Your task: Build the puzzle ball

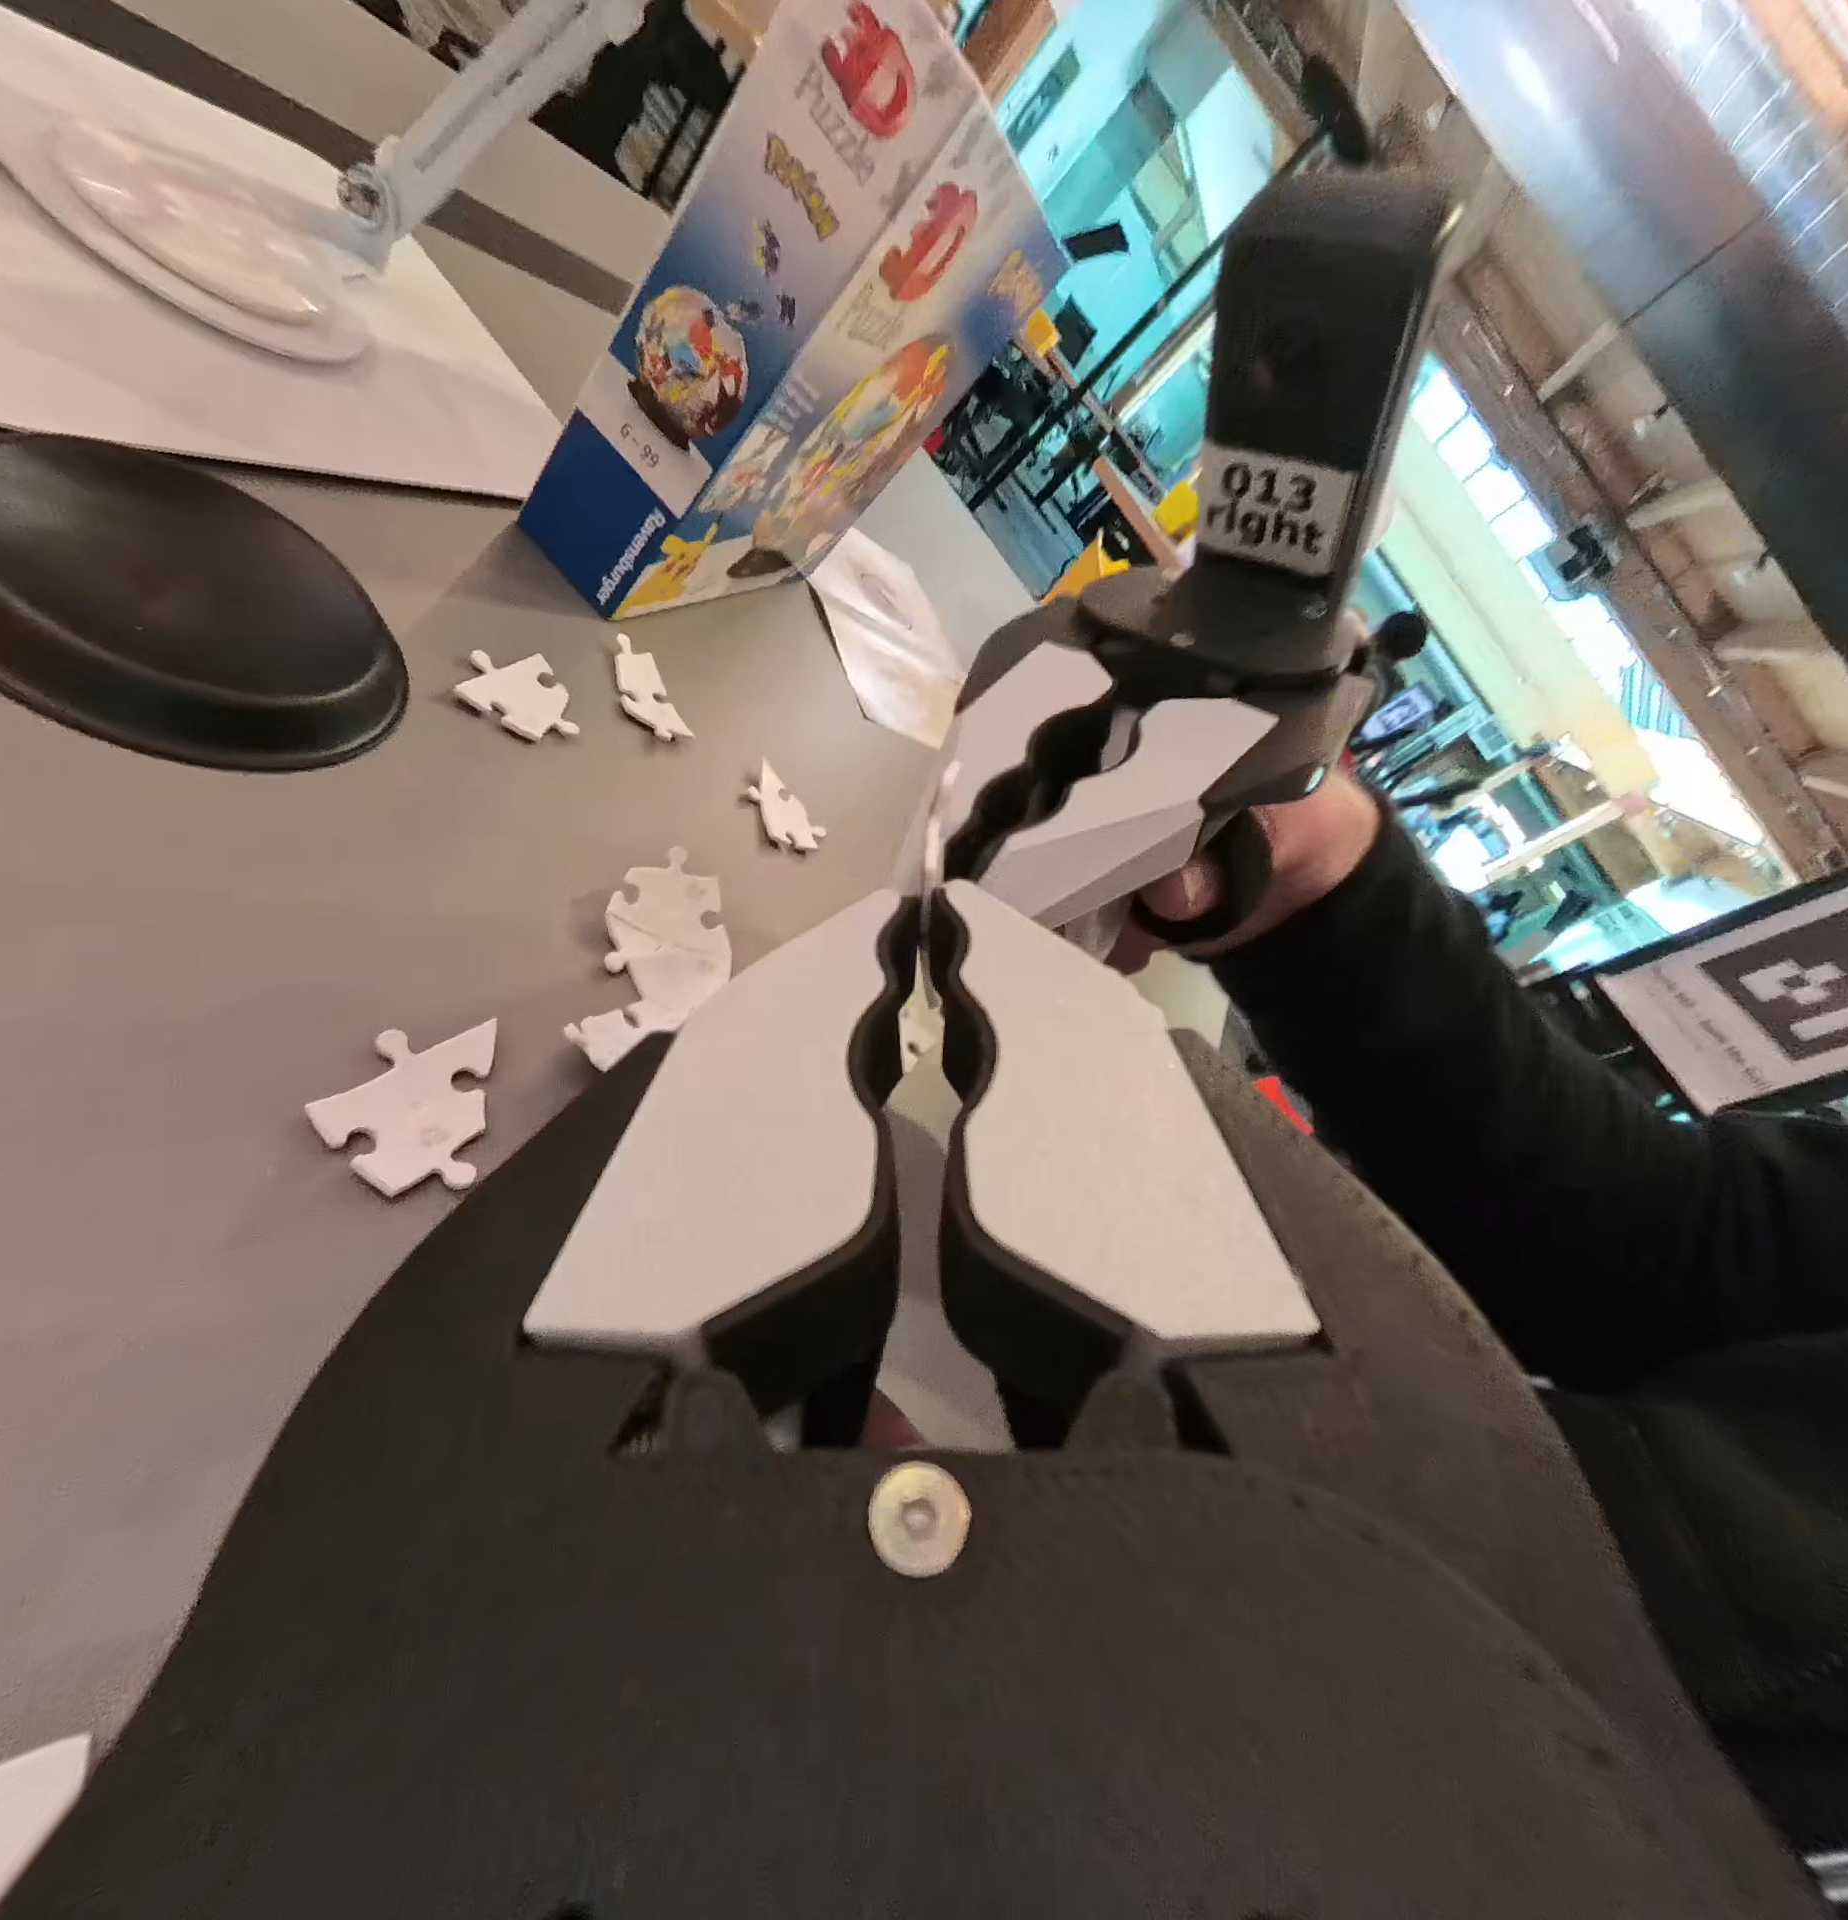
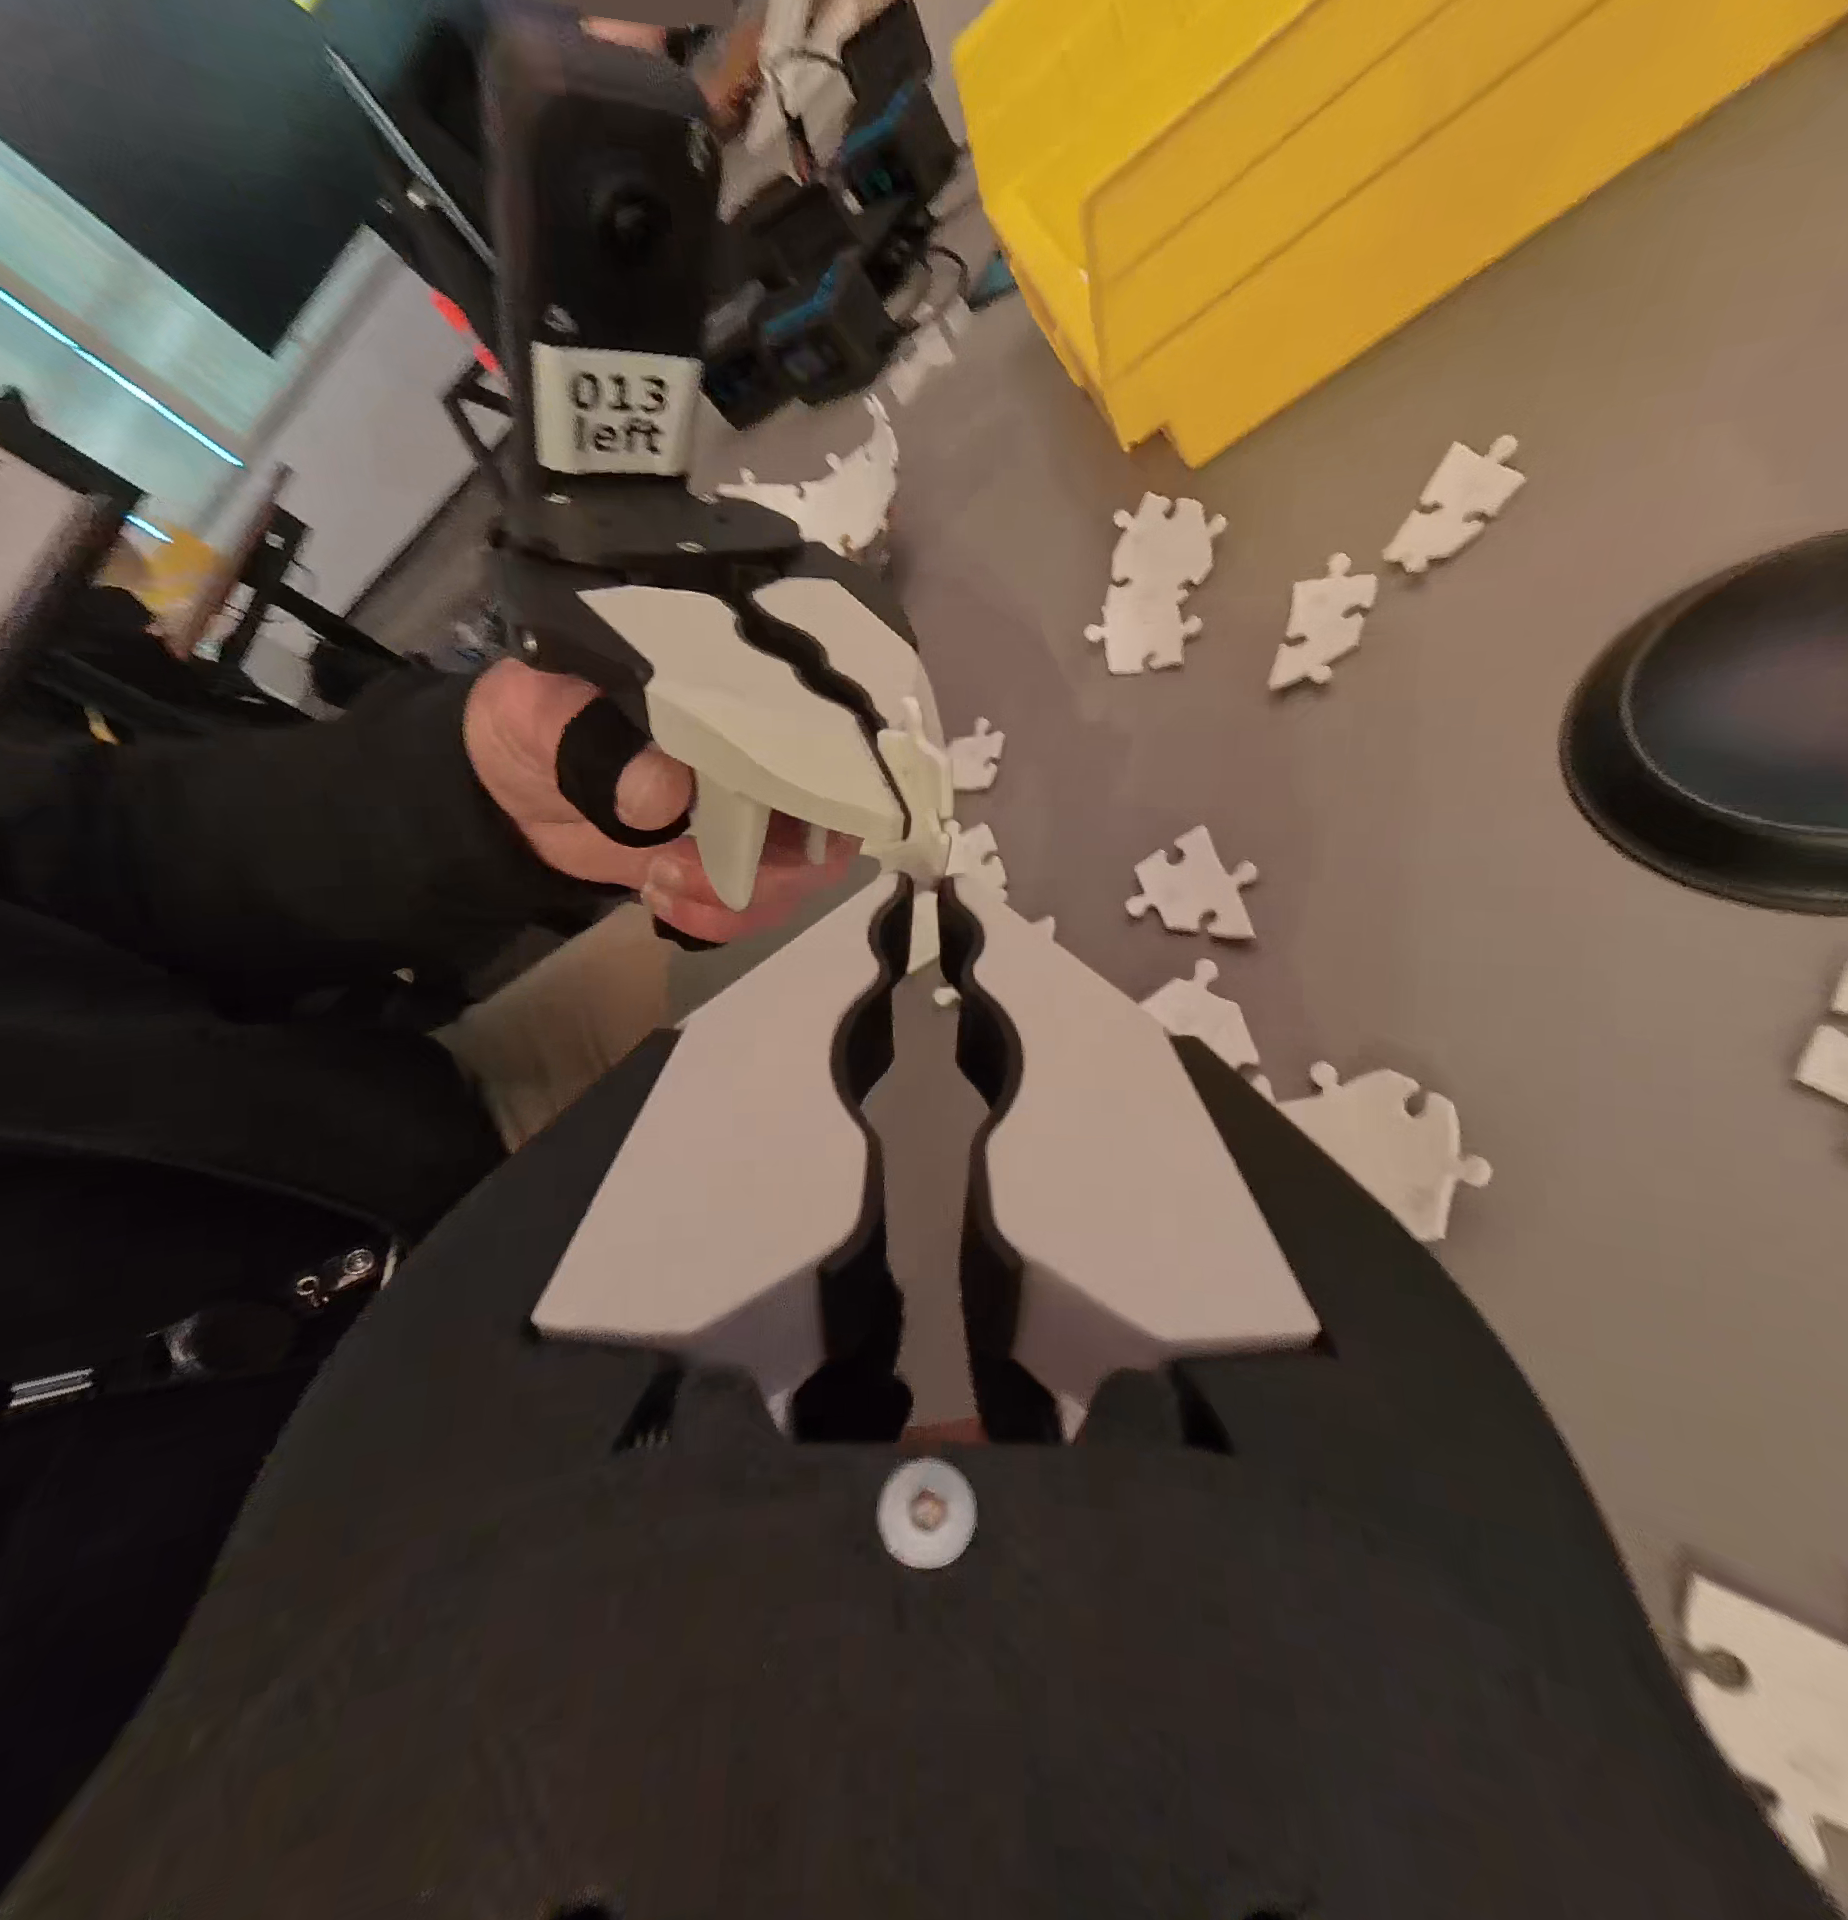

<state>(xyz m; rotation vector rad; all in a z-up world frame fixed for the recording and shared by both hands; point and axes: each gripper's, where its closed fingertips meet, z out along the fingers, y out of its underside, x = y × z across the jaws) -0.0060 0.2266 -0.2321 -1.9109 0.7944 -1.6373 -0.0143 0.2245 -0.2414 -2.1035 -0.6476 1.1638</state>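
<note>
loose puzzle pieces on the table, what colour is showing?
Plain white: the puzzle pieces lie blank side up on the grey table. Clearest in the right wrist view.

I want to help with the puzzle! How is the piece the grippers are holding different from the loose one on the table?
The held piece is up in the air; the loose piece lies flat on the grey table. The held piece is pinched where the left gripper and right gripper meet; nothing touches the loose piece. Both are white, with knobs and notches.
</note>
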